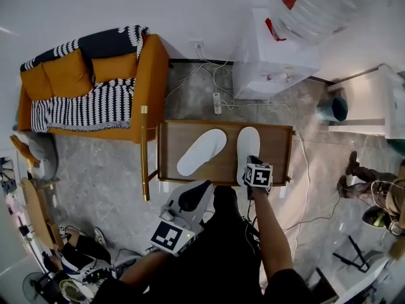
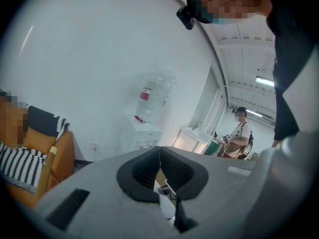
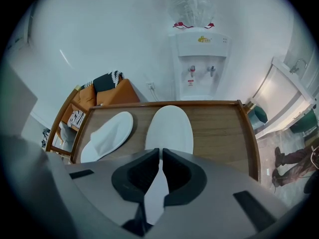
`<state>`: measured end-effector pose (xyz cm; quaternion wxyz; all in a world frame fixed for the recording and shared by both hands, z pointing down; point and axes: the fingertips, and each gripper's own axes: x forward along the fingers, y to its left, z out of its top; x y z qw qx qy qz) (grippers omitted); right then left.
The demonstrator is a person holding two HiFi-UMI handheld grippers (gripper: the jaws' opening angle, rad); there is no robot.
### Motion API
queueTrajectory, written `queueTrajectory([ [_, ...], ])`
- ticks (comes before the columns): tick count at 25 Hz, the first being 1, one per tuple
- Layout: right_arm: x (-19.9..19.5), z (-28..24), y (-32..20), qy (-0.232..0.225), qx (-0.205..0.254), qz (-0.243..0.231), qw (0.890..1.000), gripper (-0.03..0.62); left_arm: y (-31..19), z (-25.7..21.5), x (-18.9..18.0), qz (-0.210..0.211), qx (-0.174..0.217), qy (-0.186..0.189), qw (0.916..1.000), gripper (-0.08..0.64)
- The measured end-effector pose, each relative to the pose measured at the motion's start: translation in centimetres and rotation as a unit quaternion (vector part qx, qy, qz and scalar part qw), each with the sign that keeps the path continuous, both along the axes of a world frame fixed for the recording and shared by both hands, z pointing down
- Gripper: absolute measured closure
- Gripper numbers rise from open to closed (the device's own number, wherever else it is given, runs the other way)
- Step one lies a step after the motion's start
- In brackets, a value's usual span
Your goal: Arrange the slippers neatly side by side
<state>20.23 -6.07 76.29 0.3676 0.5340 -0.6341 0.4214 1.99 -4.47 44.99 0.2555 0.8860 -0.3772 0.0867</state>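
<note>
We see an orange sofa (image 1: 82, 75) with a black and white striped blanket (image 1: 95, 106) at the left side of the room, and a white water dispenser (image 1: 269, 59) that stands against the far wall with a big bottle (image 1: 316, 5) on its top. Between them, on the grey floor (image 1: 101, 170), there is a low wooden table (image 1: 278, 145) with a raised rim, and its left end is just beside the arm of the sofa. On the table lie 2 white slippers. The slanted slipper (image 1: 201, 151) is on the left part, its toe turned toward the far right. The straight slipper (image 1: 248, 147) is to the right of it and points directly to the far edge. Their toes are near each other, but the heels are well apart. The right gripper (image 1: 251, 164) is down at the near edge of the table. In the right gripper view its jaws are clenched on the heel end of the straight slipper (image 3: 169, 128), and a narrow white strip of it shows between them at the right gripper (image 3: 160, 154). The left gripper (image 1: 193, 195) is held above the floor on the near side of the table, apart from both slippers. In its own view the left gripper (image 2: 160, 151) has its jaws pressed together with nothing between them.
</note>
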Motion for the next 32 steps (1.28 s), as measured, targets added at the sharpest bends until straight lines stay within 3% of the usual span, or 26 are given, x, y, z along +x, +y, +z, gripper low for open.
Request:
queueTrajectory([
  [14,-0.4,-1.9,-0.2,-0.003,0.028,0.009,1.000,0.551,0.1,-0.6,-0.6,0.000,0.010,0.005,0.9999,0.543],
  [26,-4.7,-12.1,-2.8,-0.038,0.161,0.016,0.986,0.569,-0.9,-2.5,-4.1,-0.027,0.052,0.017,0.9981,0.545],
  [32,-8.6,-14.4,-3.4,-0.062,0.193,0.017,0.979,0.572,-1.3,-2.9,-6.3,-0.032,0.060,0.015,0.9976,0.543],
])
